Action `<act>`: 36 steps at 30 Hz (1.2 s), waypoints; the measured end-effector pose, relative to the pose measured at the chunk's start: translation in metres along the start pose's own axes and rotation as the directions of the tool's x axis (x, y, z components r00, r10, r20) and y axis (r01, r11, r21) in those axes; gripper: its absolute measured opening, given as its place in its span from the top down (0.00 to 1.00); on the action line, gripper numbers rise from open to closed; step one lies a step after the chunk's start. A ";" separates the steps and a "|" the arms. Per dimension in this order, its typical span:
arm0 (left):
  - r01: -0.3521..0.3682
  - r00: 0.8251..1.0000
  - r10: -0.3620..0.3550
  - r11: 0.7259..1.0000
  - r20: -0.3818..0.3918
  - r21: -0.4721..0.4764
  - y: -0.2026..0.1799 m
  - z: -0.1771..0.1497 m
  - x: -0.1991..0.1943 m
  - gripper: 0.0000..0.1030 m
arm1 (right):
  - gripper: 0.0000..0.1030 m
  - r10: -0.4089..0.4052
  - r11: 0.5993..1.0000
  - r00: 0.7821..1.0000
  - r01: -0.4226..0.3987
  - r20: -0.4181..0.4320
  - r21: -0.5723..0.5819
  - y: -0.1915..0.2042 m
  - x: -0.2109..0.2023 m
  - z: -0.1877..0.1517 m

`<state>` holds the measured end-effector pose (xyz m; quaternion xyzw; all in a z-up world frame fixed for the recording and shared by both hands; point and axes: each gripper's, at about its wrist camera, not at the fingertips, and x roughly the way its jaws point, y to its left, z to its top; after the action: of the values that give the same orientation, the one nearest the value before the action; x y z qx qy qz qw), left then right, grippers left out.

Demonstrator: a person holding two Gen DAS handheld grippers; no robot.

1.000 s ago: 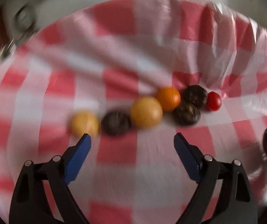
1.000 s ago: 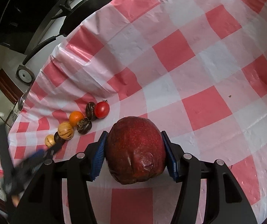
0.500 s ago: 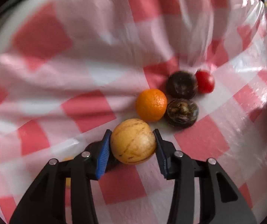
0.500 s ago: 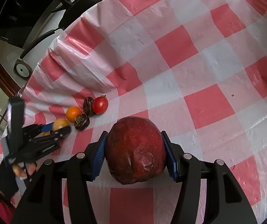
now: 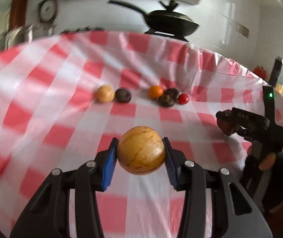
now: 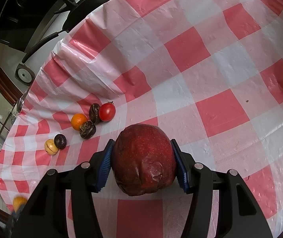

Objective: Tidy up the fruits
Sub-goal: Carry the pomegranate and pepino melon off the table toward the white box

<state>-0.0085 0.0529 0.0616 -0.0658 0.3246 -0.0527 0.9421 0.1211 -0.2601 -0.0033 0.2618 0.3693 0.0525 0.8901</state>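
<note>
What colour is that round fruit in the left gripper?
Tan-yellow round fruit with thin brown streaks, clearest in the left wrist view.

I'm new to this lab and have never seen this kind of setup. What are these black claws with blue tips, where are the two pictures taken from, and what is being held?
There is no robot here: a person holds a two-finger gripper in each hand, and each carries a wide-angle camera looking along its fingers. One picture comes from the left gripper, which is shut on a tan streaked fruit. The other comes from the right gripper, shut on a large dark red apple. That right gripper also shows at the edge of the left view. On the red and white checked tablecloth lie an orange, a red tomato, three dark brown fruits and a smaller tan fruit. A black pan sits behind the table.
</note>
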 end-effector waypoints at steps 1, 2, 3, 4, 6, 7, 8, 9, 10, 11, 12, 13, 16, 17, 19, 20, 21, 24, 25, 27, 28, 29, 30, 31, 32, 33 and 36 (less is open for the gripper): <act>-0.001 1.000 0.001 1.000 -0.014 -0.025 0.001 -0.004 0.001 0.57 | 0.46 0.001 1.000 1.000 -0.001 0.001 0.000 0.000 0.000 0.000; -0.007 1.000 0.006 0.999 -0.024 -0.036 0.006 -0.007 0.002 0.57 | 0.46 0.001 1.000 1.000 -0.001 0.001 0.001 0.000 0.000 0.000; -0.017 0.999 0.015 0.998 -0.034 -0.055 0.011 -0.011 -0.004 0.57 | 0.47 0.000 1.000 1.000 0.000 0.001 0.002 0.000 0.000 0.000; -0.019 0.999 0.017 0.997 -0.035 -0.069 0.014 -0.017 -0.010 0.57 | 0.47 -0.002 1.000 1.000 0.002 0.000 0.003 0.000 0.000 0.000; -0.031 0.999 0.028 0.995 -0.029 -0.091 0.023 -0.024 -0.027 0.57 | 0.47 -0.006 1.000 1.000 0.006 -0.003 0.003 0.001 0.000 0.000; -0.041 0.999 0.039 0.994 -0.023 -0.097 0.028 -0.028 -0.036 0.57 | 0.47 -0.001 1.000 1.000 0.001 -0.002 0.001 0.001 0.000 0.000; -0.048 0.999 0.046 0.994 -0.020 -0.102 0.031 -0.032 -0.041 0.57 | 0.46 0.006 1.000 1.000 -0.006 -0.006 -0.004 0.001 0.000 0.000; -0.052 0.999 0.050 0.993 -0.021 -0.109 0.036 -0.037 -0.048 0.57 | 0.47 0.017 1.000 1.000 -0.017 -0.014 0.001 0.002 -0.002 -0.001; -0.058 0.998 0.055 0.991 -0.023 -0.121 0.044 -0.044 -0.059 0.57 | 0.47 0.013 1.000 1.000 -0.013 -0.015 0.006 0.003 -0.005 -0.002; -0.064 0.998 0.062 0.990 -0.021 -0.129 0.050 -0.049 -0.067 0.57 | 0.47 0.003 1.000 1.000 -0.003 -0.015 0.023 0.004 -0.009 -0.006; -0.074 0.997 0.072 0.987 -0.018 -0.140 0.058 -0.055 -0.076 0.57 | 0.46 0.008 0.999 1.000 -0.007 -0.021 0.046 0.005 -0.015 -0.011; -0.080 0.997 0.079 0.986 -0.016 -0.148 0.065 -0.059 -0.082 0.57 | 0.47 0.054 0.996 0.998 -0.051 -0.030 0.073 0.010 -0.024 -0.022; -0.099 0.995 0.098 0.973 -0.015 -0.206 0.093 -0.076 -0.105 0.57 | 0.47 0.099 0.995 0.993 -0.097 -0.057 0.040 0.031 -0.037 -0.050; -0.104 0.995 0.103 0.970 -0.013 -0.220 0.101 -0.081 -0.112 0.57 | 0.47 0.111 0.993 0.991 -0.108 -0.080 0.037 0.039 -0.038 -0.062; -0.121 0.992 0.124 0.965 -0.004 -0.231 0.115 -0.091 -0.127 0.57 | 0.47 0.133 0.991 0.985 -0.129 -0.108 0.047 0.051 -0.039 -0.079; -0.127 0.991 0.130 0.964 0.000 -0.236 0.120 -0.095 -0.132 0.57 | 0.47 0.140 0.990 0.983 -0.136 -0.118 0.047 0.056 -0.039 -0.086; -0.132 0.991 0.137 0.960 0.005 -0.245 0.127 -0.100 -0.140 0.57 | 0.47 0.150 0.988 0.980 -0.145 -0.130 0.042 0.065 -0.041 -0.096; -0.144 0.988 0.152 0.955 0.010 -0.259 0.142 -0.113 -0.157 0.56 | 0.47 0.179 0.984 0.971 -0.176 -0.156 0.031 0.083 -0.046 -0.116; -0.148 0.988 0.157 0.954 0.012 -0.260 0.145 -0.116 -0.162 0.56 | 0.47 0.187 0.982 0.968 -0.186 -0.166 0.018 0.092 -0.049 -0.124; -0.149 0.987 0.160 0.951 0.017 -0.269 0.153 -0.123 -0.172 0.56 | 0.47 0.200 0.978 0.962 -0.207 -0.186 -0.017 0.109 -0.057 -0.142; -0.149 0.987 0.161 0.949 0.022 -0.277 0.159 -0.128 -0.178 0.56 | 0.47 0.209 0.975 0.958 -0.220 -0.198 -0.035 0.118 -0.060 -0.150; -0.150 0.986 0.163 0.948 0.025 -0.281 0.162 -0.131 -0.182 0.56 | 0.47 0.216 0.971 0.954 -0.232 -0.210 -0.051 0.125 -0.064 -0.157; -0.150 0.986 0.165 0.946 0.028 -0.286 0.166 -0.136 -0.188 0.56 | 0.47 0.226 0.966 0.948 -0.248 -0.224 -0.078 0.136 -0.070 -0.168; -0.148 0.986 0.164 0.946 0.030 -0.290 0.170 -0.139 -0.193 0.56 | 0.47 0.232 0.960 0.944 -0.261 -0.235 -0.103 0.145 -0.075 -0.177; -0.147 0.986 0.163 0.945 0.032 -0.292 0.172 -0.143 -0.198 0.56 | 0.47 0.237 0.953 0.940 -0.274 -0.246 -0.128 0.154 -0.080 -0.185; -0.147 0.986 0.165 0.945 0.036 -0.294 0.175 -0.147 -0.204 0.56 | 0.47 0.246 0.942 0.934 -0.293 -0.260 -0.162 0.166 -0.085 -0.194; -0.159 0.983 0.180 0.942 0.046 -0.295 0.184 -0.160 -0.224 0.56 | 0.47 0.271 0.902 0.917 -0.348 -0.294 -0.255 0.198 -0.103 -0.221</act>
<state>-0.2724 0.2518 0.0429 -0.1768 0.2989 0.0792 0.9344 -0.0852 -0.0250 0.0313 0.1696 0.4199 0.2827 0.8456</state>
